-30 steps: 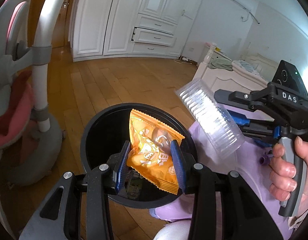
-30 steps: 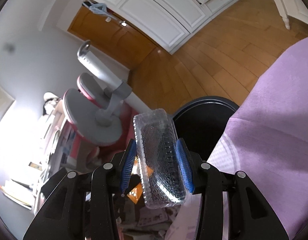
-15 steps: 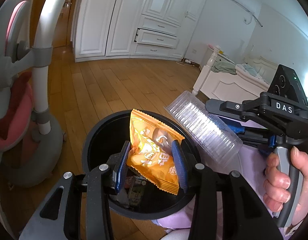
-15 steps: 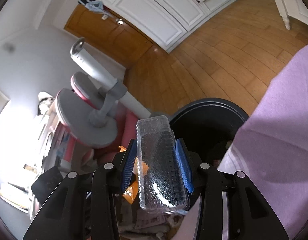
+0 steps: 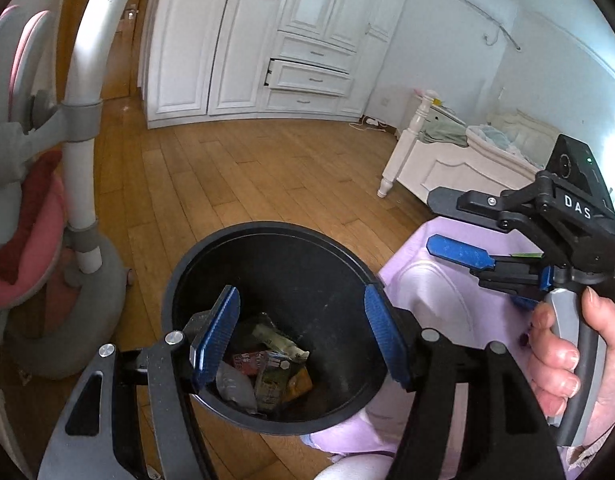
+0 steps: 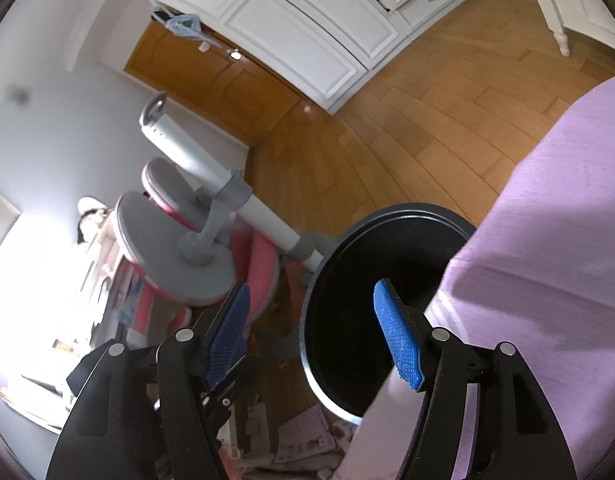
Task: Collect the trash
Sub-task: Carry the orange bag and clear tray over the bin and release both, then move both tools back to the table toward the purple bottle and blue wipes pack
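Grippers spread over the black bin [image 5: 267,236], both empty.
My left gripper [image 5: 301,332] view shows wrappers [image 5: 273,364] at the bin's bottom, lower centre; my right gripper [image 6: 315,336] view shows only dark interior.

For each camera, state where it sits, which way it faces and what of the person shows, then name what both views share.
Left wrist: sits on the left claw, looking down into the black trash bin holding wrappers; shows its open blue fingers, plus the right claw and right hand.
Right wrist: sits on the right claw, tilted, facing the bin and pink chair; shows only its open fingers.
Shared: bin, chair, white wardrobe, wooden floor, purple cloth.
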`<control>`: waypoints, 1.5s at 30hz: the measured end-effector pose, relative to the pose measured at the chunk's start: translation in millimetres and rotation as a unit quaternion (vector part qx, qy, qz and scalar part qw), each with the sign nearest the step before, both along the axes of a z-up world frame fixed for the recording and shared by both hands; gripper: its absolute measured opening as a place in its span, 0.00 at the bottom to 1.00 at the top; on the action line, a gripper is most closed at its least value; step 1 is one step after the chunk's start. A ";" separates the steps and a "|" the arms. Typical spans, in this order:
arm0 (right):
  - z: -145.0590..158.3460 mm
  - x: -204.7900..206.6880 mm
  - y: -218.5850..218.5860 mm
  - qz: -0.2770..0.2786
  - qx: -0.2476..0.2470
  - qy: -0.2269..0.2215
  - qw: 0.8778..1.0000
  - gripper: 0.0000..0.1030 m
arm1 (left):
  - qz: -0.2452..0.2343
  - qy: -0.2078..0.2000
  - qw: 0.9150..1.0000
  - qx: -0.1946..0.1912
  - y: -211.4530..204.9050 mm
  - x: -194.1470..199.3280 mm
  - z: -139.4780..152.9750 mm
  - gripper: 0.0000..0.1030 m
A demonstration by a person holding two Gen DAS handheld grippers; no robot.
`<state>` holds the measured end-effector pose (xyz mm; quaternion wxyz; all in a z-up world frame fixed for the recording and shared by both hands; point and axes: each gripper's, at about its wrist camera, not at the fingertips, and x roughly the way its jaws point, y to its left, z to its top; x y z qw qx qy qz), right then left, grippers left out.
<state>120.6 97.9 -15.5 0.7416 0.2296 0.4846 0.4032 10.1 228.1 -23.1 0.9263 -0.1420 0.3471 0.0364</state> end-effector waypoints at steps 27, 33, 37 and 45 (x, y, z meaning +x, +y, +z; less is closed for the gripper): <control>29.9 -33.3 -145.5 -0.067 -0.077 -0.086 0.991 0.63 | -0.215 -0.009 0.976 0.037 -152.8 15.7 5.5 0.64; 29.3 -37.8 -169.5 -0.081 -0.093 -0.097 0.988 0.63 | -0.236 -0.007 0.971 0.041 -172.2 21.8 4.5 0.64; 26.0 -38.8 -186.3 -0.094 -0.107 -0.100 0.985 0.63 | -0.259 -0.006 0.965 0.049 -191.9 23.6 1.6 0.64; 10.6 -34.2 -207.4 -0.110 -0.198 -0.102 0.969 0.63 | -0.319 0.015 0.944 0.077 -240.7 36.3 -11.4 0.64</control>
